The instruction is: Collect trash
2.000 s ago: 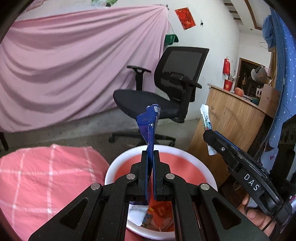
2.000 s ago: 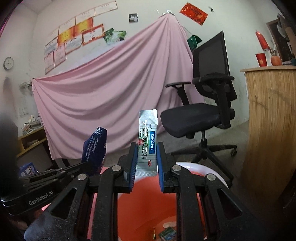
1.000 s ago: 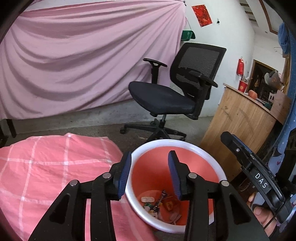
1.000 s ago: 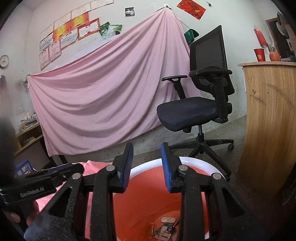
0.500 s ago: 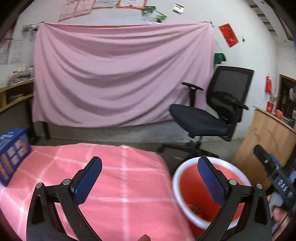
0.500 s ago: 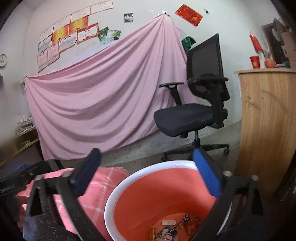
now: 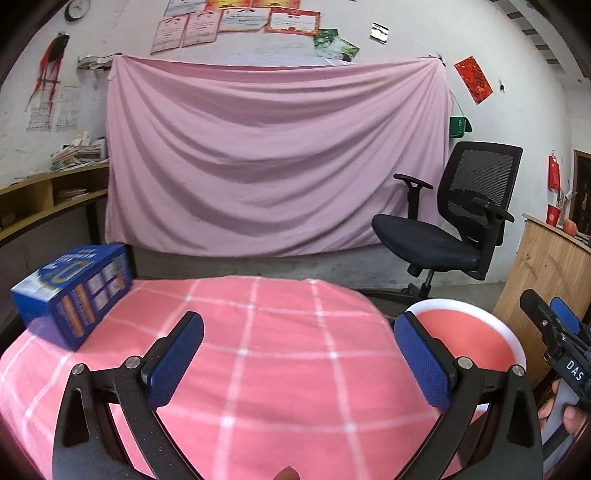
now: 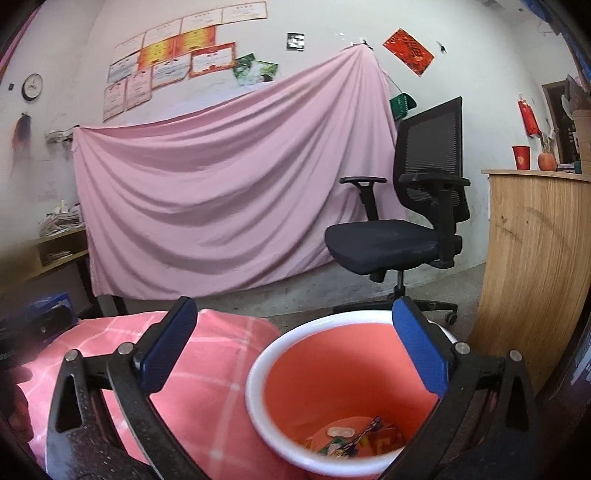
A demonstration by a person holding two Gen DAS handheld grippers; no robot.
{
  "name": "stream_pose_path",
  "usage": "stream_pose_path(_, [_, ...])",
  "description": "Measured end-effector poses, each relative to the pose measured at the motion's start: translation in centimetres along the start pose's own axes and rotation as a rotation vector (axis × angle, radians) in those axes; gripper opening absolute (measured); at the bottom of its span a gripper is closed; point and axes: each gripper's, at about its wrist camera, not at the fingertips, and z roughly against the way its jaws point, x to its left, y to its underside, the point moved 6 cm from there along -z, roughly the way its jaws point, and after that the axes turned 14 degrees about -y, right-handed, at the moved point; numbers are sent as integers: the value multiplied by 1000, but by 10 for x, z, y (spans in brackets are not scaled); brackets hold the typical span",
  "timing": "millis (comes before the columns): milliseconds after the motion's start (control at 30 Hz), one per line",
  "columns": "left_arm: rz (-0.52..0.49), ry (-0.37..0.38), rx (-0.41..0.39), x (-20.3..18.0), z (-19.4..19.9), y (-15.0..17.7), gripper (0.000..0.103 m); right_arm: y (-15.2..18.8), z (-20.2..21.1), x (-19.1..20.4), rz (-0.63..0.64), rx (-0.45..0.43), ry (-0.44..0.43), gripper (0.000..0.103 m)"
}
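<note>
Orange bin (image 8: 266, 373) (wrappers (image 8: 351, 441) inside) below spread right fingers (image 8: 421, 354), left fingers (image 7: 173, 360) spread, empty

1. Setting: modest office or workroom, rough white plaster walls, bare concrete floor.
2. Far wall: row of framed certificates (image 7: 236, 22), wall clock (image 8: 32, 86), red paper decoration (image 7: 473, 79), large pink sheet (image 7: 273, 158) hung across it.
3. Right: black mesh office chair (image 7: 454, 221) on castors; wooden counter (image 8: 539, 258) carrying a red cup (image 8: 521, 157).
4. Left: wooden shelves (image 7: 40, 199) with stacked papers.
5. Near: table under pink checked cloth (image 7: 258, 354).
</note>
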Motion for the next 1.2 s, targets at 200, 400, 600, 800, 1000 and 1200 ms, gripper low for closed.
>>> stream_pose_path(200, [15,-5,5,33,26,23,101,14,27,36,23,3,-8,103])
stream_pose_path(400, [-2,4,6,56,48,42,101,29,53,62,25,13,7,103])
stream_pose_path(600, [-21,15,-15,73,70,55,101,39,71,88,32,22,17,103])
stream_pose_path(800, [-25,21,-24,92,88,65,101,47,84,108,19,30,19,103])
stream_pose_path(1000, [-4,5,-26,113,102,73,101,57,101,127,5,28,52,103])
stream_pose_path(1200, [7,-5,-53,126,116,74,101,63,114,144,29,33,61,103])
